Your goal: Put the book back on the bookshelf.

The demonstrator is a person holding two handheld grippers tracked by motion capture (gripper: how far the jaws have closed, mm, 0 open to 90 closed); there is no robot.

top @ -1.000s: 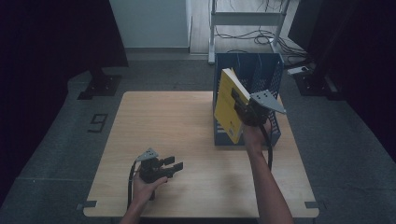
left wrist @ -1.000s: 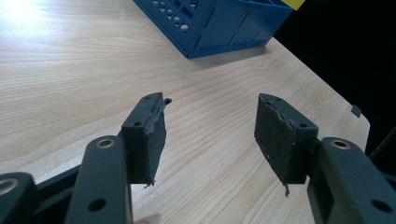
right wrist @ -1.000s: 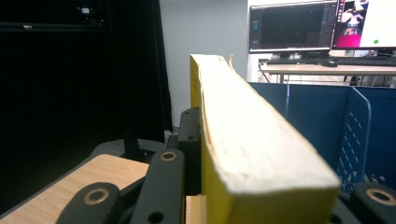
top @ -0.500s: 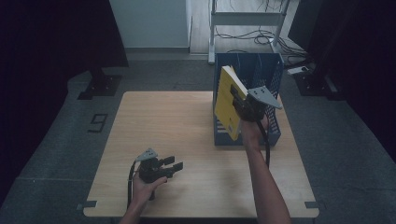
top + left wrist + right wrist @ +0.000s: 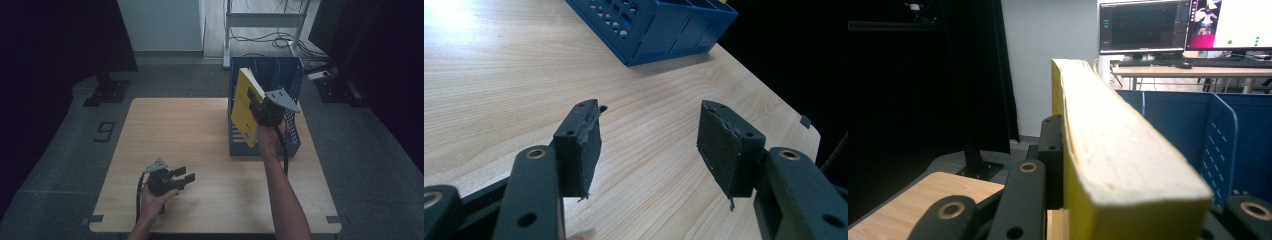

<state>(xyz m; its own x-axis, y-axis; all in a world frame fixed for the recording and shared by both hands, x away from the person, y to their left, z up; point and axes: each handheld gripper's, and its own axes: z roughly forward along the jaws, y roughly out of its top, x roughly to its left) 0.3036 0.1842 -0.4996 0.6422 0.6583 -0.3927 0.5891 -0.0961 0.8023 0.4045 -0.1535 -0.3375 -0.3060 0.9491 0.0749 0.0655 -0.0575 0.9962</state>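
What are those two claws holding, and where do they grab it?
The right gripper clamps a yellow book by its page edge, above the blue file rack. The left gripper is open, holding nothing.

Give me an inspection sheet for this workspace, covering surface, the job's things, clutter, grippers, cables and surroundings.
Surface: light wooden table, bare apart from the rack and the left hand.
Job's things: yellow book, tilted, held at the front of the blue file rack on the table's right side.
Clutter: nothing seen.
Grippers: right gripper shut on the yellow book; left gripper open, nothing between its jaws, low over the near left of the table.
Cables: one trails from each gripper along the forearm; more lie on the floor under the far desk.
Surroundings: dark curtains, grey floor, monitors on a desk beyond.
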